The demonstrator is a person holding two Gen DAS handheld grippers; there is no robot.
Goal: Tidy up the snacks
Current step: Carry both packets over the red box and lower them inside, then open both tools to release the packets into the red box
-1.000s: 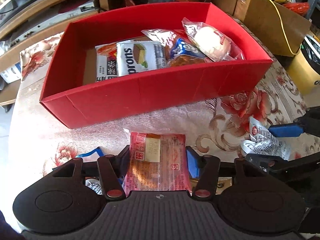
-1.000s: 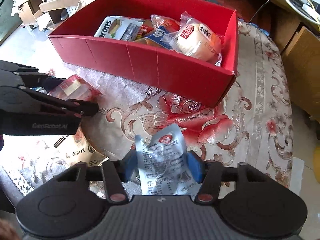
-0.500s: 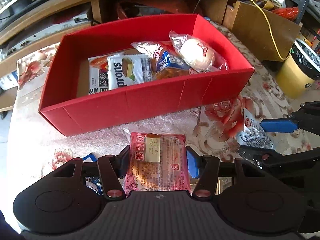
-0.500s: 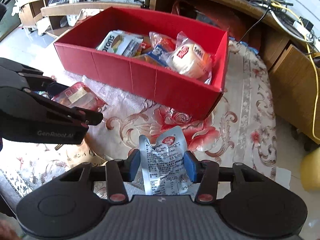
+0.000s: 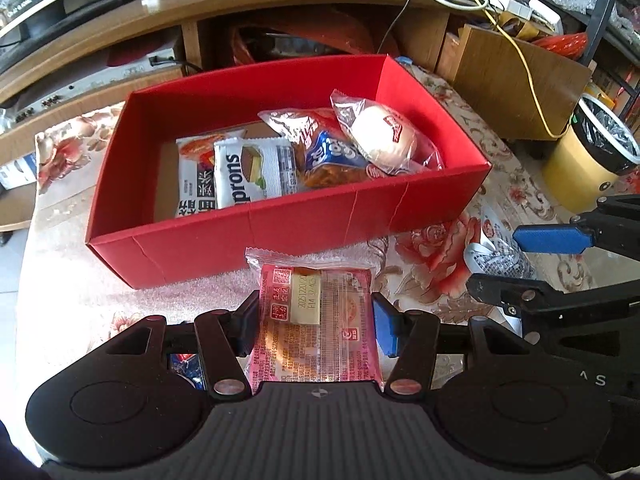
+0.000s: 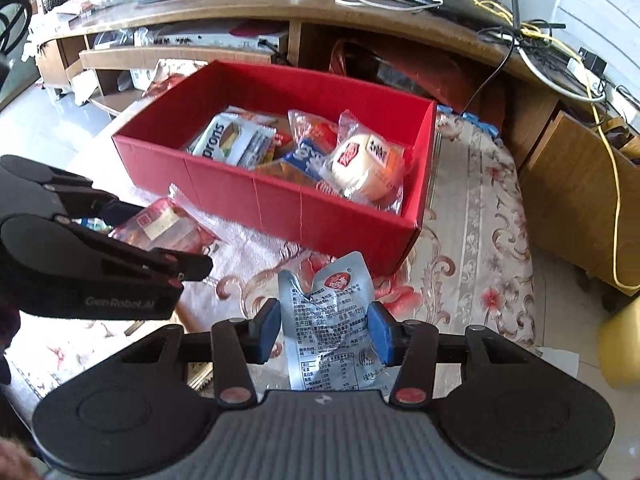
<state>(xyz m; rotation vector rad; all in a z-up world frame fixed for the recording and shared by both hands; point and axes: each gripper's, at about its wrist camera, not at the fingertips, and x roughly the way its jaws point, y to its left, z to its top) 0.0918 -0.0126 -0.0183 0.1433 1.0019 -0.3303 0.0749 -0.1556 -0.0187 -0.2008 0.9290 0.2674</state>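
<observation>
Both my grippers are loaded now. My left gripper [image 5: 315, 322] is clamped on the pink snack packet [image 5: 316, 332], pads pressing its two long edges, just as they were a second ago; the packet hangs just in front of the near wall of the red box [image 5: 280, 236]. My right gripper [image 6: 323, 330] pinches the silver pouch [image 6: 326, 320] with the red round logo, and the blue pads have drawn in tighter than a second back, so the pouch is crumpled between them.

The big change is height: the box looks smaller and farther below in both views, and the wooden shelf [image 6: 280, 8] with its tangle of cables has come into sight behind it. The pouch is off the floral tablecloth [image 6: 472, 240] now, up in the air near the box's right corner.

Inside the box nothing has shifted: the white "prons" pack [image 5: 252, 172], the blue bag [image 5: 332, 156] and the round bun [image 5: 380, 136] in its clear wrapper lie where they lay.
</observation>
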